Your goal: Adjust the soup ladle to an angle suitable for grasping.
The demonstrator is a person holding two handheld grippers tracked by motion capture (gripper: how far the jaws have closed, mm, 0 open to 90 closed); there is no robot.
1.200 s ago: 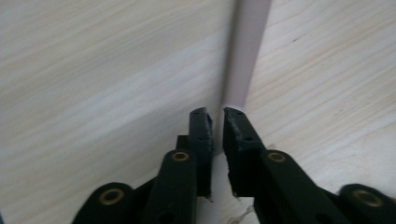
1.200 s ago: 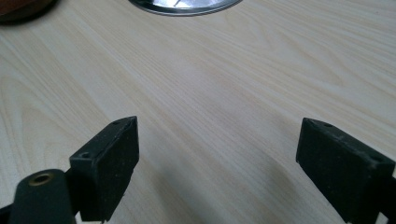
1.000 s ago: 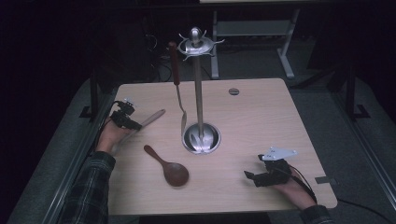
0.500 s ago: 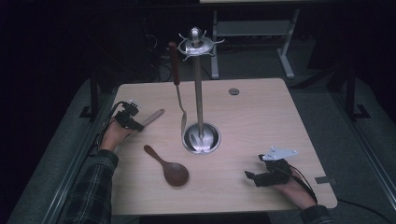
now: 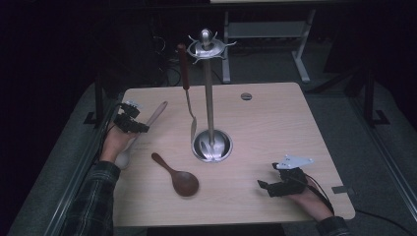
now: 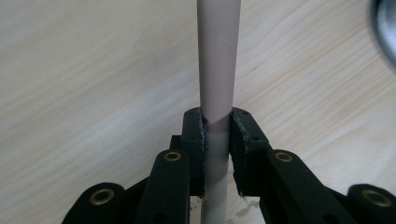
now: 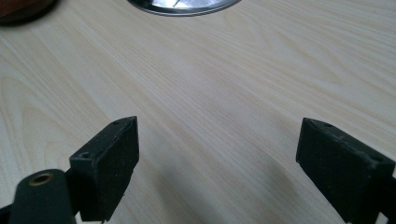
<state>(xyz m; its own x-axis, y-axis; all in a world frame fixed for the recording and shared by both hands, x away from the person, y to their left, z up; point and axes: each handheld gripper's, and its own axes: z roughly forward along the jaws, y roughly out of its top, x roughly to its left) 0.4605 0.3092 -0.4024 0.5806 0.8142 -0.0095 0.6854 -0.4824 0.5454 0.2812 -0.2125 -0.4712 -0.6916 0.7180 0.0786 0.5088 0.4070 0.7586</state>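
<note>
Beige and smooth, the handle of a light utensil (image 6: 217,70) runs straight up between the jaws of the left gripper (image 6: 216,135), which are closed tight on it — the pads press both sides of the shaft. In the high view the left gripper (image 5: 130,120) sits at the table's left edge, the utensil (image 5: 153,116) angled up and away from it while its pale head seems to lie by the wrist, partly hidden.

On the steel utensil stand (image 5: 210,98) one dark-handled utensil (image 5: 186,83) already hangs from a top hook, so that part looks done. A dark wooden spoon (image 5: 176,176) lies flat on the wooden table (image 5: 275,128), near the stand's round base and untouched. The right gripper (image 7: 217,163) rests low by the near right corner, jaws wide apart with nothing between them.

My judgement: roughly one piece of three is hung — the beige one is gripped but not yet lifted to a hook, and the wooden spoon is left to do.
</note>
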